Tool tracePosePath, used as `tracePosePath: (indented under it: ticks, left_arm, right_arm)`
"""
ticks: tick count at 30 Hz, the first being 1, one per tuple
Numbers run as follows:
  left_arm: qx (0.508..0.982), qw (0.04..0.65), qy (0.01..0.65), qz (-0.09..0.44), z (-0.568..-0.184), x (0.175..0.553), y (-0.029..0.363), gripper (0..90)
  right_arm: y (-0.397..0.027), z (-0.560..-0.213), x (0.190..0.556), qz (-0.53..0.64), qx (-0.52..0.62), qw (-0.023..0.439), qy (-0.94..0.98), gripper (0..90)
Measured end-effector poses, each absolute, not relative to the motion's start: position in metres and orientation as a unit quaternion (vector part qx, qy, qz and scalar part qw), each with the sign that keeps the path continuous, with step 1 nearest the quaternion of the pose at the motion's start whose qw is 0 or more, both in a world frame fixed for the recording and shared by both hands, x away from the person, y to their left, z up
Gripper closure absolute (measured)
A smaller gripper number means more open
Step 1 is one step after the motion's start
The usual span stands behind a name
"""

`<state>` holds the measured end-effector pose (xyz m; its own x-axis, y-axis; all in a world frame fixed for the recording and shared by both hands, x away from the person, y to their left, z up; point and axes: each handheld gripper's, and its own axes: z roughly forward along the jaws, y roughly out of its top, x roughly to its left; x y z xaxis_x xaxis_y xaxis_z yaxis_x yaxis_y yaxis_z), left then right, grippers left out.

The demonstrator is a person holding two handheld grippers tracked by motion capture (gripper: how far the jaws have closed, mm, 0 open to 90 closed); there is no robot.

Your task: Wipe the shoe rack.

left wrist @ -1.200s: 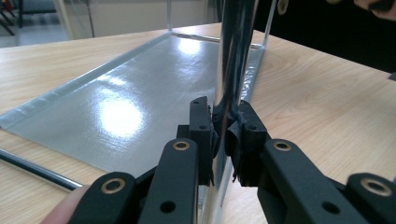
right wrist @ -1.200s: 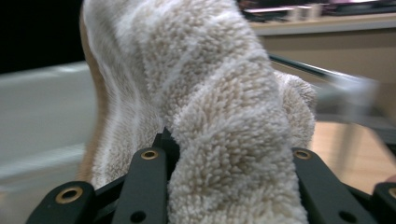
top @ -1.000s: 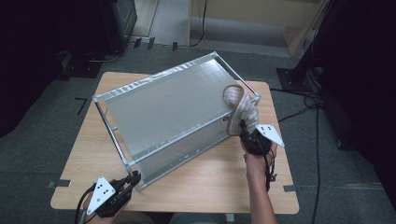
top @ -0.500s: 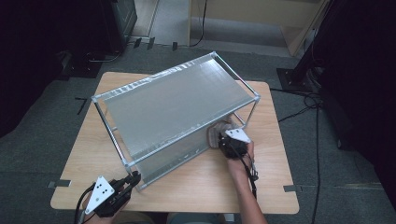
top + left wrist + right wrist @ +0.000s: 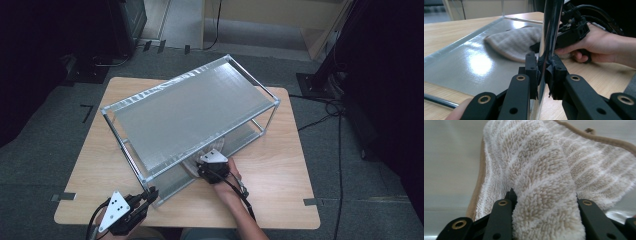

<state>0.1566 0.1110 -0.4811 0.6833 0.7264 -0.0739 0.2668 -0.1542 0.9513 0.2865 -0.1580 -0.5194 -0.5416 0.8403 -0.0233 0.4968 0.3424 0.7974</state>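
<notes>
High view first: a two-tier metal rack (image 5: pixel 190 112) stands slantwise on the wooden table (image 5: pixel 280 165). The right gripper (image 5: pixel 207 167) is tucked in at the rack's near long side, under the top shelf, and the striped towel (image 5: pixel 197 162) lies right at its tip on the lower shelf (image 5: pixel 240 137). Down at the near corner, the left gripper (image 5: pixel 145 197) sits against the rack's corner post (image 5: pixel 135 167), its grey three-cornered plate facing up.

Left gripper view now: the jaws are clamped tight on the shiny post (image 5: pixel 550 37), pads (image 5: pixel 532 67) pressed against it from both sides. Beyond the jaws and to their left spreads the lower shelf (image 5: pixel 474 65), with the towel (image 5: pixel 516 42) lying flat on it just past the post. The person's right hand (image 5: pixel 599 47) comes in behind the post from the right, wrapped around the right gripper, whose tip meets the towel's near edge.

Right gripper view: the jaws stand partly open with a thick roll of the towel (image 5: pixel 544 182) bunched between them, gripped on both sides. The rest of the cloth fans out ahead of the jaws across the grey shelf (image 5: pixel 449 170), its tan hem running off to the right.
</notes>
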Motion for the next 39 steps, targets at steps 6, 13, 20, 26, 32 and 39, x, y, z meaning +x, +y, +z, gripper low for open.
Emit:
tracePosePath:
  ticks: [6,13,20,26,32,39]
  left_arm:
    - [0.732,0.556,0.336,0.206,-0.482,0.157,0.108,80.9]
    - [0.735,0.554,0.331,0.208,-0.482,0.157,0.108,81.2]
    - [0.737,0.553,0.327,0.208,-0.481,0.157,0.112,81.3]
    - [0.730,0.553,0.338,0.216,-0.482,0.163,0.126,81.2]
    - [0.722,0.549,0.355,0.226,-0.482,0.167,0.143,81.0]
    - [0.712,0.549,0.372,0.231,-0.482,0.172,0.157,80.5]
  right_arm:
    - [-0.118,-0.519,0.264,0.418,0.372,0.166,0.812,64.4]
    - [-0.099,-0.520,0.252,0.434,0.317,0.151,0.830,64.6]
    - [-0.132,-0.519,0.275,0.409,0.392,0.178,0.804,65.2]
    - [-0.178,-0.517,0.298,0.385,0.452,0.207,0.777,64.9]
    - [-0.221,-0.516,0.313,0.371,0.502,0.226,0.748,64.6]
    - [-0.263,-0.515,0.321,0.348,0.547,0.258,0.716,63.5]
